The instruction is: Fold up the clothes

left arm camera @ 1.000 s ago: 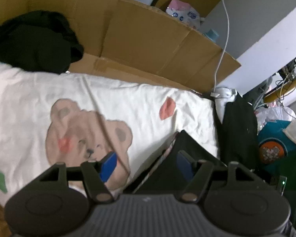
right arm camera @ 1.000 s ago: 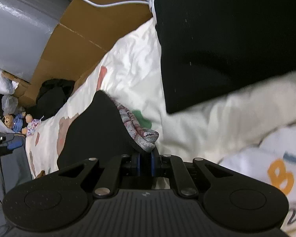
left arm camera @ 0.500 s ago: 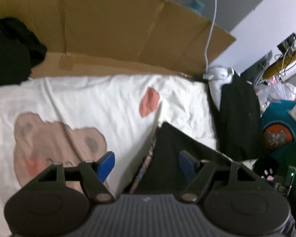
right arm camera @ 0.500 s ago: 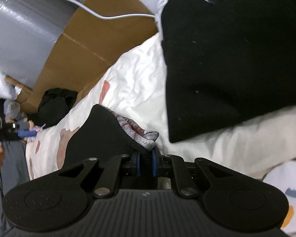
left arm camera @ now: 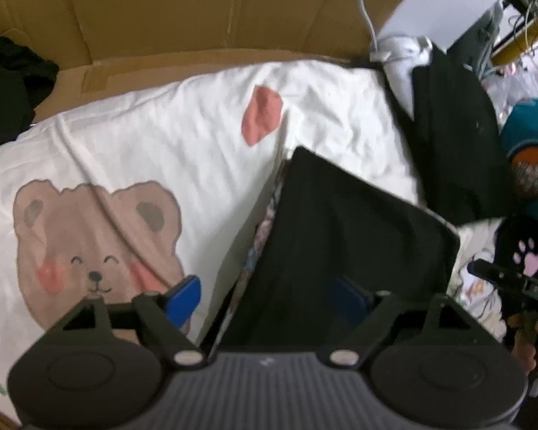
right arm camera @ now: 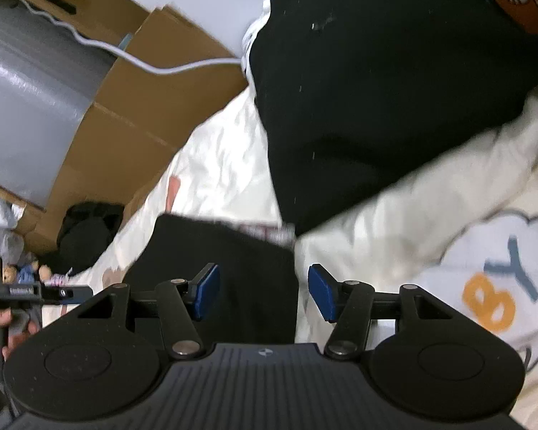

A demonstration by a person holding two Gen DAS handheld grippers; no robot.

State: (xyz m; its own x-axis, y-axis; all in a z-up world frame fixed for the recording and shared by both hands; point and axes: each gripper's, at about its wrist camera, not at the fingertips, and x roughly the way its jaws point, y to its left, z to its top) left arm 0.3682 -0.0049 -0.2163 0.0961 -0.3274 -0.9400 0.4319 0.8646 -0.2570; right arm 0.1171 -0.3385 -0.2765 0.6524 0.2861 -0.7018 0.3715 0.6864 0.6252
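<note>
Left wrist view: bear-print sheet (left arm camera: 143, 165) spread below cardboard wall (left arm camera: 204, 10).

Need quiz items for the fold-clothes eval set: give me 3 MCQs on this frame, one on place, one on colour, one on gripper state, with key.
1. Where does the folded black garment lie?
A. on the white bear-print sheet
B. inside the cardboard box
C. on the floor

2. What colour are the pads on the right gripper?
A. red
B. blue
C. green

3. What state is the right gripper in?
A. shut on the garment
B. shut on nothing
C. open, holding nothing

Key:
1 A: the left wrist view shows the garment flat on the sheet, right of the printed bear.
2 B: both pads show blue in the right wrist view.
3 C: the pads stand well apart over the garment's near edge, gripping nothing.
</note>
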